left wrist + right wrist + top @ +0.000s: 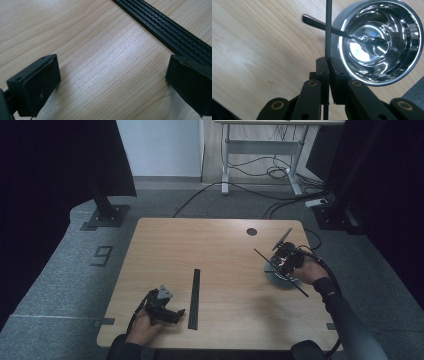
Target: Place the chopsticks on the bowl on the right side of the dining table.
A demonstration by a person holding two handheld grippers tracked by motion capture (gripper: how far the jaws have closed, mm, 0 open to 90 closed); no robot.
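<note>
The left gripper (172, 314), jaws wide and empty, is rested on the table (220, 245) beside a black strip (194, 297). A thin black rod (328, 27) is clamped by the right gripper (328, 62) above a steel bowl (412, 67); a spoon (342, 31) is seen inside it.

Floor marking (103, 255): "9"

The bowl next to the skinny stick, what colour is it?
Shiny silver, like a mirror. The bowl shows best in the right gripper view.
</note>
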